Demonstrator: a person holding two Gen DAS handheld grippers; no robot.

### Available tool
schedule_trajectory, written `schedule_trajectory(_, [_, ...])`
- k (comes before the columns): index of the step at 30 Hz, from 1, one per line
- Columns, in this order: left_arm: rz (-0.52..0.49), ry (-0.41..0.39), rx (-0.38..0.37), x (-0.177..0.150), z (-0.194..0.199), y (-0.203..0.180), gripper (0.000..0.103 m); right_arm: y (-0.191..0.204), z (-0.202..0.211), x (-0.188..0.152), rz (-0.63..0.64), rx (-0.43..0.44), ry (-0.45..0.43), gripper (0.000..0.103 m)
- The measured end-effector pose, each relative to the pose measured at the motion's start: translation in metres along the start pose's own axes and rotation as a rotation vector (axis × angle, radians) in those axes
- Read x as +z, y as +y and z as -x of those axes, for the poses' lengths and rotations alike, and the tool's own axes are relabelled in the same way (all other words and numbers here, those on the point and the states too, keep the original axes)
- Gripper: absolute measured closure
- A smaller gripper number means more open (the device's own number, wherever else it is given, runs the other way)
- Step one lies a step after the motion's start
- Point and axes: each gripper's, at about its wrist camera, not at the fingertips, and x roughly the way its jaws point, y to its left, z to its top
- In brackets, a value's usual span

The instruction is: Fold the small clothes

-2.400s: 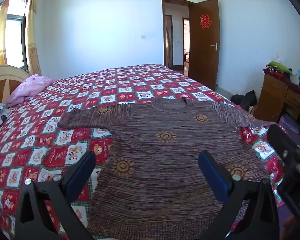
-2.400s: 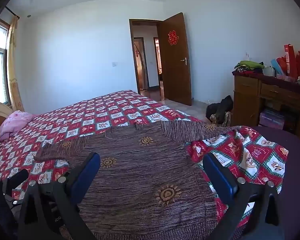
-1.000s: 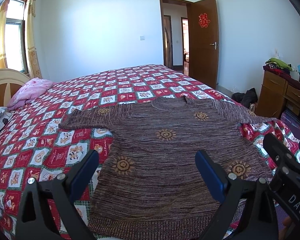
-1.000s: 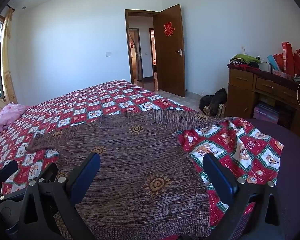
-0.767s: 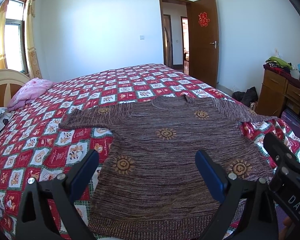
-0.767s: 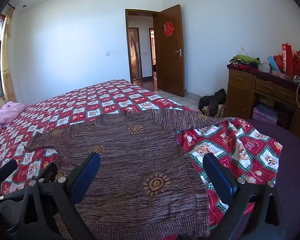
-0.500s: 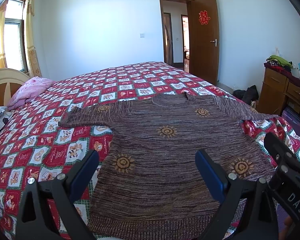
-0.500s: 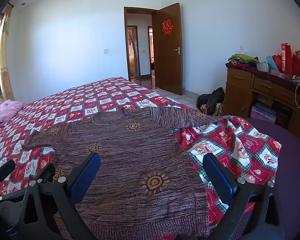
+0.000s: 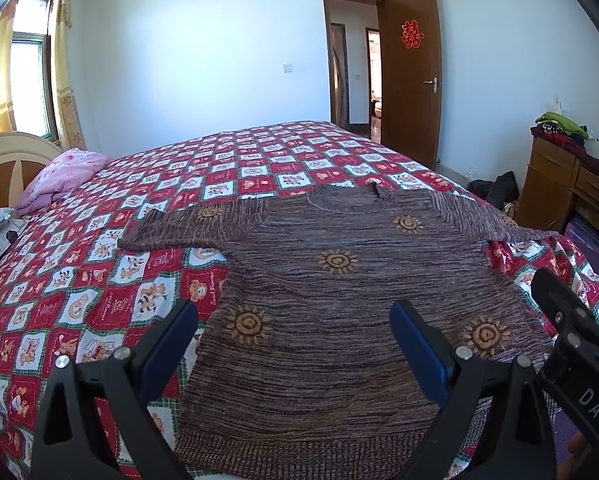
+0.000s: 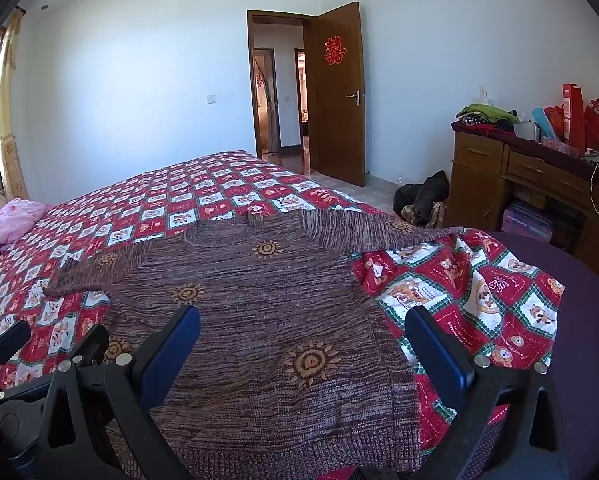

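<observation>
A brown knitted sweater (image 9: 339, 300) with orange sun patterns lies flat and unfolded on the bed, sleeves spread left and right, hem nearest me. It also shows in the right wrist view (image 10: 267, 320). My left gripper (image 9: 295, 344) is open and empty, held above the hem. My right gripper (image 10: 303, 344) is open and empty, above the hem's right part. The right sleeve (image 10: 379, 232) hangs toward the bed's right edge.
The bed has a red and white checked quilt (image 9: 99, 280). A pink pillow (image 9: 63, 172) lies by the headboard. A wooden dresser (image 10: 539, 184) with clothes and bags stands right. Dark bags (image 10: 423, 196) lie on the floor. An open door (image 10: 339, 96) is behind.
Both grippers have drifted slightly, so the sweater sits a little lower and nearer in view. The jaws stay open. The sweater has not moved.
</observation>
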Motion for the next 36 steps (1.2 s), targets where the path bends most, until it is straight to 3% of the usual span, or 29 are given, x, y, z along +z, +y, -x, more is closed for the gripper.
schedule_trajectory(24, [-0.019,-0.036,0.061,0.003,0.007,0.001,0.004,-0.002,0.0,0.001,-0.011,-0.002,0.005,0.001])
schedule_trajectory(36, [0.011,0.004,0.024,0.007,-0.008,0.003,0.004,-0.006,-0.007,0.004,-0.004,-0.015,0.019,0.001])
